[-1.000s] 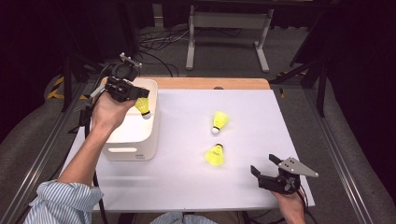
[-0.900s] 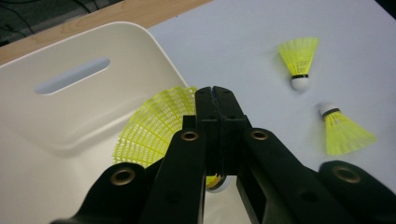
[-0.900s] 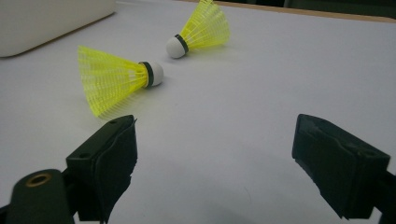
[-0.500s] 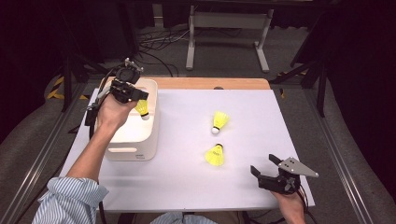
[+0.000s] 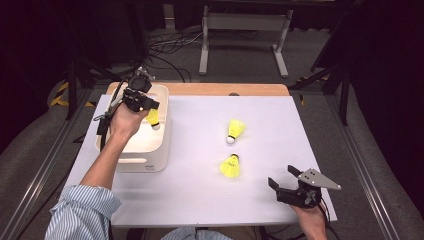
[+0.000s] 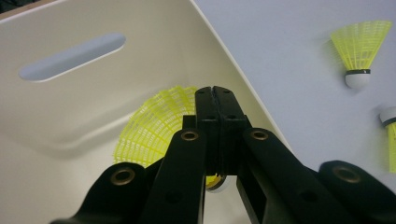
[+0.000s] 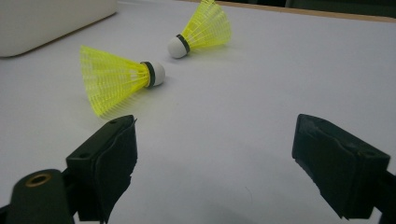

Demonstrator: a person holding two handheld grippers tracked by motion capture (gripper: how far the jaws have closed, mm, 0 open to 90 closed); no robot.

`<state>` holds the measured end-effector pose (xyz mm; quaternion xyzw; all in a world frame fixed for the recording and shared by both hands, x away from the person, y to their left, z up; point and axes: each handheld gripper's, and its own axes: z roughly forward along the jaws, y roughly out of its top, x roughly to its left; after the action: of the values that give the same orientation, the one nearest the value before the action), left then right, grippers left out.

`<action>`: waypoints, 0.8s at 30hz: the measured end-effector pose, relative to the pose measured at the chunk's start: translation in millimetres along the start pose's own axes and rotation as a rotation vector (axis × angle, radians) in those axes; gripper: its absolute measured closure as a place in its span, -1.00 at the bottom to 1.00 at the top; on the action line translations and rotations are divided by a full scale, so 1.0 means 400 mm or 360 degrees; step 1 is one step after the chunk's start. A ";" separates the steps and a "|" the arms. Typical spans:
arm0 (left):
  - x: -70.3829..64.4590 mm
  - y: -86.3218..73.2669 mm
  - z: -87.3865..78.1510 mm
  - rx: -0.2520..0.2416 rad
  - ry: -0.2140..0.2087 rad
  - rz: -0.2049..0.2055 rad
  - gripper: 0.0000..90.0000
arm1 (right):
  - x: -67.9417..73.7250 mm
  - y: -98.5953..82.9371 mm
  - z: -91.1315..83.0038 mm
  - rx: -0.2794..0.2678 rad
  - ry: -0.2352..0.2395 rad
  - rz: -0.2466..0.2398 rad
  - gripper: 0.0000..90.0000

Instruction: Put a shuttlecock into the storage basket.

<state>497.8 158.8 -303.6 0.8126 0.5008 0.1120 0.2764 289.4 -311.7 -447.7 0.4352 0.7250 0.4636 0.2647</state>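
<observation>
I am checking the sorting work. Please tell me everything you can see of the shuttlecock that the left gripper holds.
The held shuttlecock has a yellow mesh skirt that looks like plastic and a white rounded head with a dark band. The left gripper is shut on it, its jaws pressed together over the skirt near the head. It hangs inside the white bin, near the right wall, head pointing down. Whether it touches the bin floor cannot be told.

Your left gripper [image 6: 216,100] is covering most of the shuttlecock in the bin [image 6: 154,126], so its cork tip is only peeking out below the closed jaws. Whether the jaws are pinching the skirt is not showing. At the right edge of the left gripper view, a second shuttlecock [image 6: 390,140] is getting cut off by the frame.
</observation>
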 end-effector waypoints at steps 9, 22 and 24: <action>0.017 -0.006 0.044 0.0009 -0.0018 -0.0028 1.00 | -0.001 0.000 0.000 0.0000 0.0003 0.0000 -0.68; 0.031 -0.013 0.084 0.0057 -0.0015 -0.0056 1.00 | 0.000 0.000 0.001 0.0003 0.0007 -0.0003 -0.68; 0.032 -0.014 0.088 0.0067 -0.0014 -0.0055 1.00 | 0.000 0.000 0.001 0.0001 0.0009 -0.0001 -0.68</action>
<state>515.9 160.1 -337.0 0.8098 0.5159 0.0932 0.2633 289.8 -311.7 -448.0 0.4337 0.7261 0.4644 0.2627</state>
